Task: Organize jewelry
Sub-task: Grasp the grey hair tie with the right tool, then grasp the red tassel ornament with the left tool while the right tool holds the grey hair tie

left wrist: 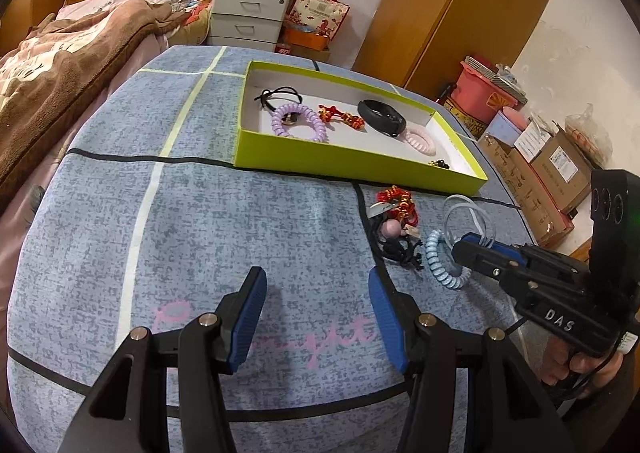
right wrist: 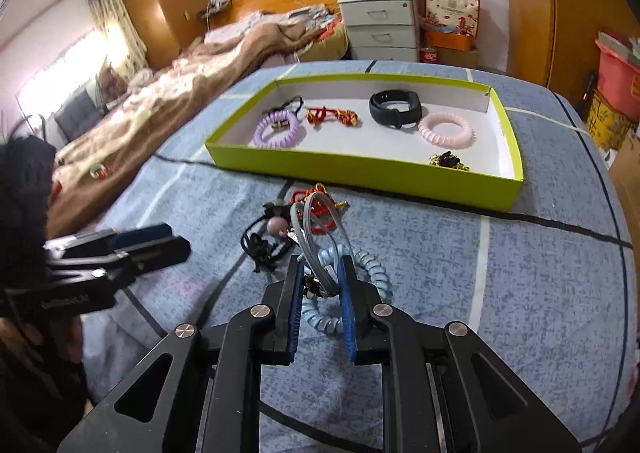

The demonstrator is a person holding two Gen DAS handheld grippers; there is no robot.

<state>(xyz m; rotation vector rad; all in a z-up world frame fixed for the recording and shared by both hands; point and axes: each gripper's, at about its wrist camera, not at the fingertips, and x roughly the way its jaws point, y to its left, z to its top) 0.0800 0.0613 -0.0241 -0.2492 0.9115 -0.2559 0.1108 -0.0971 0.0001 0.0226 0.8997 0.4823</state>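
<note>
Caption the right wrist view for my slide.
Right gripper closing on clear bangles above a blue coil tie, green tray beyond.

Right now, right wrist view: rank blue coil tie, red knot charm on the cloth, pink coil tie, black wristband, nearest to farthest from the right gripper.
1. blue coil tie, directly under the right gripper, on the cloth.
2. red knot charm, just ahead, outside the green box.
3. pink coil tie, inside the box, right side.
4. black wristband, inside, slightly behind the pink one.
</note>
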